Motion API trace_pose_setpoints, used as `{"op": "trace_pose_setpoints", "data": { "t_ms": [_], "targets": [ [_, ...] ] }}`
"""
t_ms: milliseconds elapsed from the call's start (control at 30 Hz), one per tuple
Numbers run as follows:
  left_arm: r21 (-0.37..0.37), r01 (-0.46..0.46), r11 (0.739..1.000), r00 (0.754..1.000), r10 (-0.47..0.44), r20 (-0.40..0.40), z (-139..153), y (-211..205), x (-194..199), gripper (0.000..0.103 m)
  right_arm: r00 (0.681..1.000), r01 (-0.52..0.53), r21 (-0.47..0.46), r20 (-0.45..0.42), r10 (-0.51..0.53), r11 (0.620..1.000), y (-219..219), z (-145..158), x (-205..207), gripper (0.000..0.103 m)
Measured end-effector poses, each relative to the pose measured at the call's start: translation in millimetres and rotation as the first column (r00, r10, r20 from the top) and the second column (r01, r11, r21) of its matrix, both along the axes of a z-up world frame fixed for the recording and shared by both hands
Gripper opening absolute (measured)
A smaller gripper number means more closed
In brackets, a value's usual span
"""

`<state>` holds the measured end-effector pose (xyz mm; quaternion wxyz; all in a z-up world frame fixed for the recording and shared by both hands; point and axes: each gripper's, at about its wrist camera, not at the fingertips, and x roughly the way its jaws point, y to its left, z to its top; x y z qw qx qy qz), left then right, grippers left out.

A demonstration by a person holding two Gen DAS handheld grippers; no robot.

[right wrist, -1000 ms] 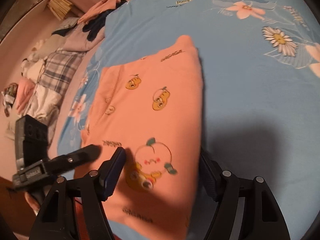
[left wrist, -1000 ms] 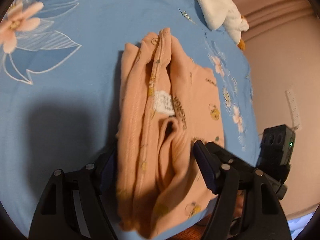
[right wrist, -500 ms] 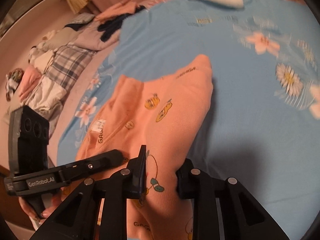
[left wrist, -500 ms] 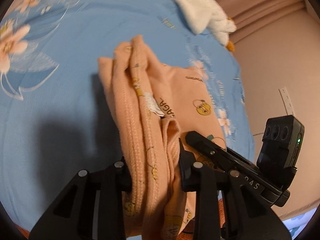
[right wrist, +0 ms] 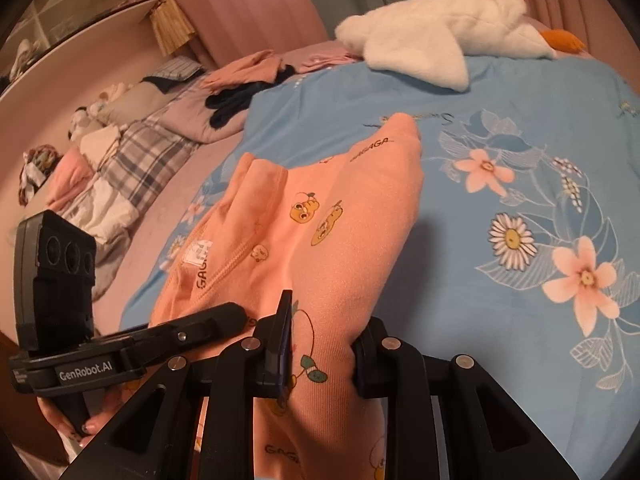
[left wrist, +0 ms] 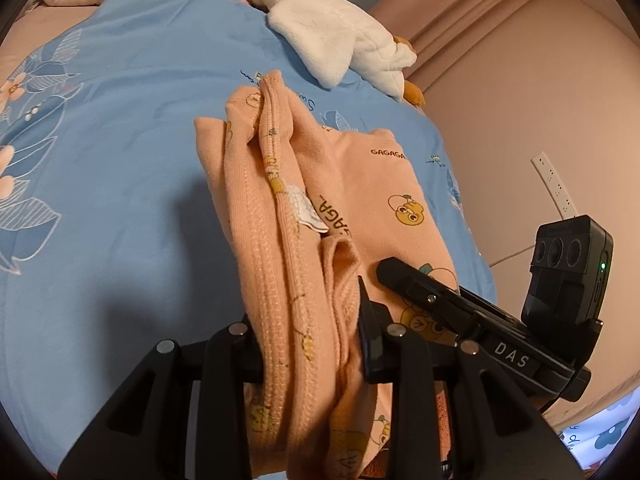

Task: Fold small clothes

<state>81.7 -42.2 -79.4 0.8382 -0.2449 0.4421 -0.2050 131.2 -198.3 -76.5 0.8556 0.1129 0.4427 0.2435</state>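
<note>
Left wrist: left gripper (left wrist: 308, 344) pads buried in peach garment (left wrist: 304, 216).

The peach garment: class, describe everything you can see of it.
The peach garment is soft knit cotton by its look, printed with small yellow cartoon figures and "GAGAGA" lettering, with a white label at its ribbed edge. Partly folded, its near end is bunched and pinched in the left claw and right claw; the far end drapes on the blue floral sheet.

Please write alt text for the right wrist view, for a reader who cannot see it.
The right gripper is shut on the near edge of a folded peach garment with cartoon prints, on a blue floral bedsheet. The left gripper is beside it; a white plush duck lies behind.
</note>
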Motion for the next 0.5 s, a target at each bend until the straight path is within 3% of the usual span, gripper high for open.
{"op": "trace_pose_setpoints", "data": {
  "t_ms": [500],
  "targets": [
    [0.074,0.005,0.997,0.995,0.003,-0.103,-41.5,-18.1,47.1,0.031,0.992,0.044,-0.045,-0.118,-0.049,0.998,-14.2,-46.9,26.7,0.026]
  ]
}}
